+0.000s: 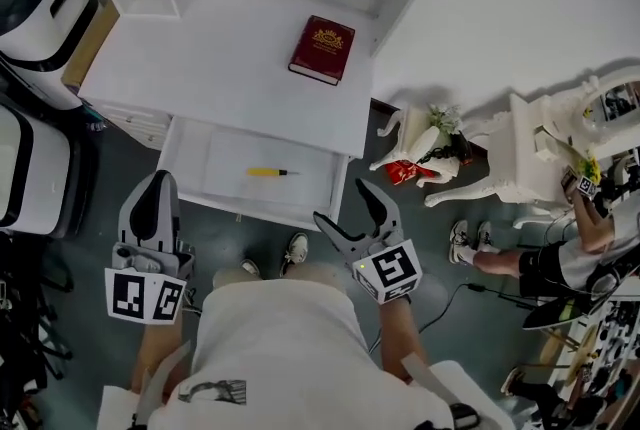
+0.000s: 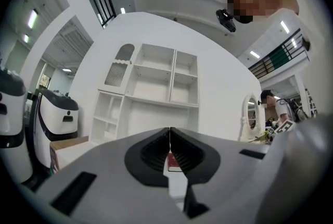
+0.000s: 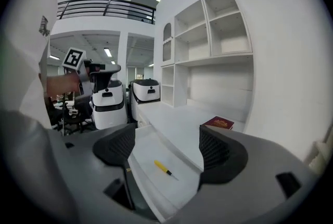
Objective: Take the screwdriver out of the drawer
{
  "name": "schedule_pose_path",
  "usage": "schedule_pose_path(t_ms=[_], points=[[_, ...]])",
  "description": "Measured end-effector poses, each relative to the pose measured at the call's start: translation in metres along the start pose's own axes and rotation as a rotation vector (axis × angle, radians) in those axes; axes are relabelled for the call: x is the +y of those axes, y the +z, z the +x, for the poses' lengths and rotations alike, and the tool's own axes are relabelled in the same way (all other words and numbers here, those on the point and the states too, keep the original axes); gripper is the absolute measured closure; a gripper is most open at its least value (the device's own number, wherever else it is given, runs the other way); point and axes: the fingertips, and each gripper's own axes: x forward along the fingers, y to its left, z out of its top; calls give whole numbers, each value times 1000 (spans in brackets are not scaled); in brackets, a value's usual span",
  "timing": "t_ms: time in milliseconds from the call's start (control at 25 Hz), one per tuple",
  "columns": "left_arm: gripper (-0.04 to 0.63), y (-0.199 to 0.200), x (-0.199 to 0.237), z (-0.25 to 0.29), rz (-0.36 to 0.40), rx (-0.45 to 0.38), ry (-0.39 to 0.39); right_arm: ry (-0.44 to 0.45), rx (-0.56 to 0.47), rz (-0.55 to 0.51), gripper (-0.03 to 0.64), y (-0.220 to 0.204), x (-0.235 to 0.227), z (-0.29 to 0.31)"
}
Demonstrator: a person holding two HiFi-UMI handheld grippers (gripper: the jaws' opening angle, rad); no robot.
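In the head view, the screwdriver [image 1: 268, 172] is lying flat in the open drawer [image 1: 190, 153], its long axis running left to right and its tip pointing right. Both tongs are hovering near the drawer's front. The right gripper [image 1: 343, 203] is sitting somewhat nearer than the left gripper [image 1: 158, 180].

In the left gripper view, the jaws are pressing together on nothing and aiming over the desk, with no screwdriver showing.

In the right gripper view, the jaws are standing wide and empty. They are framing the screwdriver, which is lying ahead and below, slanting across their gap. The right looks better placed to reach in.
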Motion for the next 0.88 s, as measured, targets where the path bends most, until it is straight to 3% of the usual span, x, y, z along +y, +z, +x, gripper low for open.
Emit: schedule_pose_path(t_ms=[160,520,880], points=[[578,8,11,7,15,-13,82,89,63,-31,238,-23,-13,34],[578,-17,26,-6,-8,46,228,292,250,-131,239,-103,-2,123],[578,-29,47,-40,-2,98,383,419,457,-289,241,-196,6,202]])
